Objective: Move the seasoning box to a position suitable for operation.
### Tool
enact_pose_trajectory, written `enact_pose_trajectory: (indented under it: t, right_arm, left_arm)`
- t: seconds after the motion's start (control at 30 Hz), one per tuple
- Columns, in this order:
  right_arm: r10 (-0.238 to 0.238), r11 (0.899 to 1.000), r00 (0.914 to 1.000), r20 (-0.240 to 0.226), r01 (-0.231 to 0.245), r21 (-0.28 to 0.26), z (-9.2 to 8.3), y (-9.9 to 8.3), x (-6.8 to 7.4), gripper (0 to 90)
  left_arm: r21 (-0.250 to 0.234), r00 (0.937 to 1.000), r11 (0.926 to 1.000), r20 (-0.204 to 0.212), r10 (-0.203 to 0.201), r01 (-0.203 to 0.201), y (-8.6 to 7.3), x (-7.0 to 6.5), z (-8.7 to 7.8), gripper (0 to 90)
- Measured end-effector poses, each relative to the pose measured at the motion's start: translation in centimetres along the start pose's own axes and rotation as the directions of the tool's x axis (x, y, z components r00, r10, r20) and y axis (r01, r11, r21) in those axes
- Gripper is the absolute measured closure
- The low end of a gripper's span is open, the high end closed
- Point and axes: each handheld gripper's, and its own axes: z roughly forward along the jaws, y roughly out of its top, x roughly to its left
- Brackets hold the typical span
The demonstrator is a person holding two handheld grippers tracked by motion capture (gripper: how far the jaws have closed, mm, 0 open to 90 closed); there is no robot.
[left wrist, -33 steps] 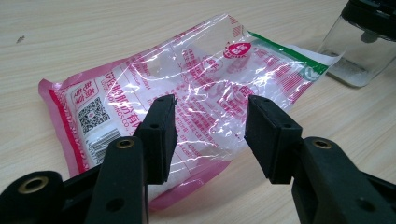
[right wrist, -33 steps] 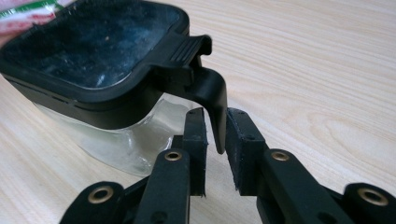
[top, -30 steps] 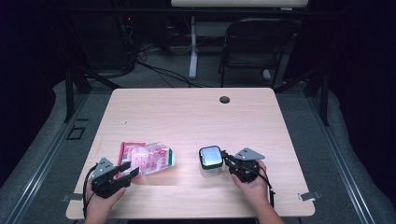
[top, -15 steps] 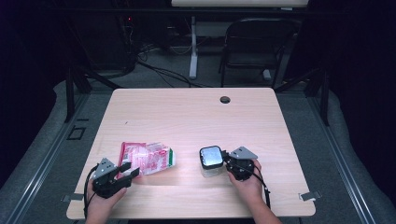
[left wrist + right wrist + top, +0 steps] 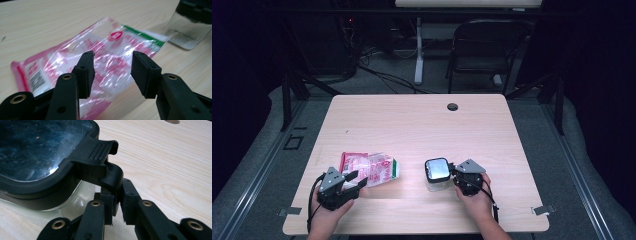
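Near the tabletop's (image 5: 422, 125) front edge, right of centre, stands a clear, square glass container (image 5: 437, 183) topped by a black-rimmed lid with a see-through panel (image 5: 37, 147) and ribbed black side latches. The right gripper (image 5: 455, 176) has just been closing its fingers (image 5: 106, 202), which now pinch the lid's nearest latch (image 5: 102, 167). To the left lies a crinkled, transparent plastic bag printed in pink with a green edge (image 5: 100, 57), flat on the wood. The left gripper (image 5: 354, 179) holds its fingers (image 5: 86, 72) apart just over the bag's near side.
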Motion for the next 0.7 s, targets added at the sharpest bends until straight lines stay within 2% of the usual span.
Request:
enact_pose_trajectory:
  t: [0.07,0.1,0.17,0.23,0.27,0.37,0.5,0.57,0.7]
  right_arm:
    - [-0.004,1.000,1.0000,0.000,0.004,0.008,-0.2,0.0,0.1,81.4]
    - [-0.004,1.000,1.0000,0.002,0.004,0.013,-0.3,-0.1,0.2,81.2]
    - [0.004,1.000,0.9999,-0.011,-0.004,0.007,-0.5,-0.2,0.5,80.7]
    - [-0.003,1.000,0.9998,-0.020,0.003,0.013,-0.6,-0.2,0.6,80.5]
    - [-0.016,1.000,0.9994,-0.030,0.016,0.020,-0.9,-0.3,0.8,80.4]
    - [-0.008,1.000,0.9992,-0.040,0.008,0.015,-1.0,-0.3,1.0,80.0]
    - [-0.012,1.000,0.9987,-0.050,0.013,0.016,-1.2,-0.3,1.5,79.7]
    - [-0.027,0.999,0.9980,-0.056,0.028,0.019,-1.4,-0.4,1.7,79.7]
    - [-0.057,0.998,0.9956,-0.075,0.058,0.013,-1.7,-0.6,2.2,79.2]
  left_arm:
    - [-0.009,0.9993,0.9998,0.032,0.018,-0.018,0.9,-1.1,0.5,53.5]
    - [-0.009,0.9979,0.9992,0.050,0.041,-0.040,1.4,-1.8,0.8,53.8]
    - [-0.014,0.9949,0.9984,0.083,0.056,-0.055,2.2,-2.9,1.6,54.2]
    - [-0.013,0.9935,0.9981,0.096,0.061,-0.060,2.4,-3.3,1.8,54.2]
    - [-0.017,0.9893,0.9969,0.123,0.078,-0.077,3.1,-4.4,2.9,54.8]
    - [-0.007,0.9855,0.9962,0.146,0.087,-0.087,3.7,-5.5,4.1,57.1]
    - [0.006,0.9771,0.9946,0.188,0.101,-0.104,4.0,-7.1,5.6,63.8]
    - [0.026,0.9724,0.9915,0.200,0.120,-0.128,4.1,-7.8,6.2,69.0]
    - [0.054,0.9659,0.9890,0.228,0.122,-0.138,3.9,-8.7,7.5,79.3]
